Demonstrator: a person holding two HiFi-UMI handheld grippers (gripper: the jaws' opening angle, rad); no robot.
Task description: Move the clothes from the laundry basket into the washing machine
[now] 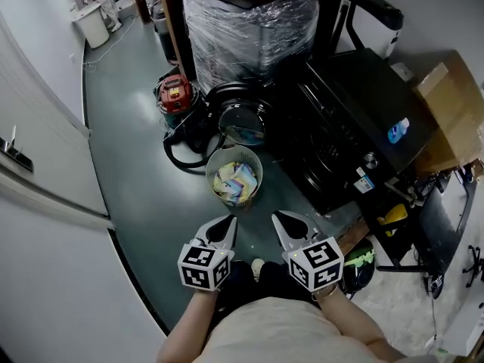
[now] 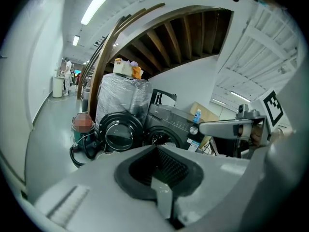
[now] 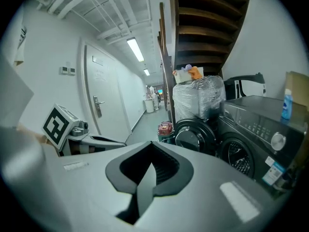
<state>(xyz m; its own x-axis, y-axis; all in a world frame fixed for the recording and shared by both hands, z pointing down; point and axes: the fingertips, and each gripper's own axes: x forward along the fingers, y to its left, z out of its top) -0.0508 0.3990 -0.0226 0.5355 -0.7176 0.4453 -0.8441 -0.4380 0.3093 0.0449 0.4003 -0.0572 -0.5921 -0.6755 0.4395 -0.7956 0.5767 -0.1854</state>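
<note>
Left gripper [image 1: 226, 224] and right gripper [image 1: 284, 219], both clenched and empty, hover just short of the laundry basket [image 1: 211, 174]. The clothes [image 1: 236, 181] lie inside it, and the washing machine [image 1: 340, 127] is just beyond. Best practice: part the jaws first, then descend onto the topmost garment.

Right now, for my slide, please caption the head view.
Left gripper and right gripper, jaws shut and empty, face the laundry basket of clothes by the washing machine.
</note>
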